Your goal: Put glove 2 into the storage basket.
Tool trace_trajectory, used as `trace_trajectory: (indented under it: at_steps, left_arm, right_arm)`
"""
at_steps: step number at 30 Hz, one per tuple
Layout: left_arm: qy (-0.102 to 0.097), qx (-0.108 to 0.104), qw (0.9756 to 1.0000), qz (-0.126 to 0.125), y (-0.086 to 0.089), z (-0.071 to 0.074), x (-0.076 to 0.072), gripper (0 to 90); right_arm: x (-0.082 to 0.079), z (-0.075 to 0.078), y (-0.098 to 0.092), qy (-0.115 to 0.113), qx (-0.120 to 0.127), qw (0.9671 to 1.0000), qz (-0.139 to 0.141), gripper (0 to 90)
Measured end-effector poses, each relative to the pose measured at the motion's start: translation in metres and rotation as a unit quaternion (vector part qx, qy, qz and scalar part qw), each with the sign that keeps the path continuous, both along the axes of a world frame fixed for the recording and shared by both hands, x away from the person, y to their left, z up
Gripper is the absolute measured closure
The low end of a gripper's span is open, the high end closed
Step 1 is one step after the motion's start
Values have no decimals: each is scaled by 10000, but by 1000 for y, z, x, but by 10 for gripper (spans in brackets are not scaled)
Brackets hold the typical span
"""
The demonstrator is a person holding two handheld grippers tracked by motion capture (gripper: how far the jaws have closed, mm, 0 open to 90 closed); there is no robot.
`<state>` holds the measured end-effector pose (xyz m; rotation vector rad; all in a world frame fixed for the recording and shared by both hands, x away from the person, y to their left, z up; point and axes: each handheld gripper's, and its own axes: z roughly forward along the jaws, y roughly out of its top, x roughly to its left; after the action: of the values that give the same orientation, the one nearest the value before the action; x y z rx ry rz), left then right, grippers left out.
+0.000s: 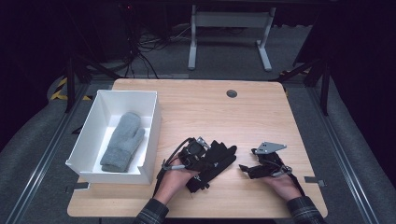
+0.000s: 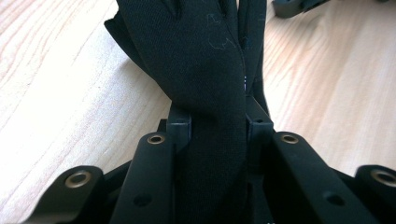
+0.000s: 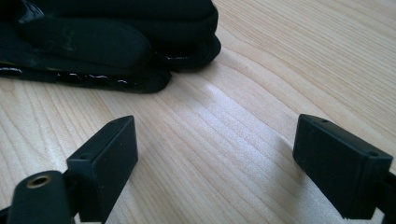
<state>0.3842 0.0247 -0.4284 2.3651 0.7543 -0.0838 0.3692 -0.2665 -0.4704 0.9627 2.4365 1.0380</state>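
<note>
1. Keep left gripper [image 2: 218, 128] clamped on black glove [image 1: 212, 161], lower centre of the high view.
2. Lift clear of table [image 1: 261, 107] toward white box [image 1: 88, 135], left of frame.
3. Leave right gripper [image 3: 215, 163] wide open, empty.

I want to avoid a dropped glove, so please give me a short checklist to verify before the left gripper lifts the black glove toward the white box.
1. left gripper closed on black glove: ok, jaws press its cuff.
2. Grip deep enough: cannot tell.
3. right gripper clear of the glove: ok, open above bare table.
4. white box has room: ok, beside grey mitten.
5. Path to the box free: ok.
</note>
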Motion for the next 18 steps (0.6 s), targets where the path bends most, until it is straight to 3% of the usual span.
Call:
trace_trajectory:
  at_steps: [4,8,18]
  left_arm:
    - [-44,-27,10000,66,3,11,-2,718]
    - [-87,-162,9997,153,10,35,-3,718]
    - [-383,-172,9986,311,26,88,0,717]
  right_arm:
    - [0,0,0,1,4,10000,2,145]
    - [0,0,0,2,12,10000,-3,146]
    - [0,0,0,0,11,10000,-5,146]
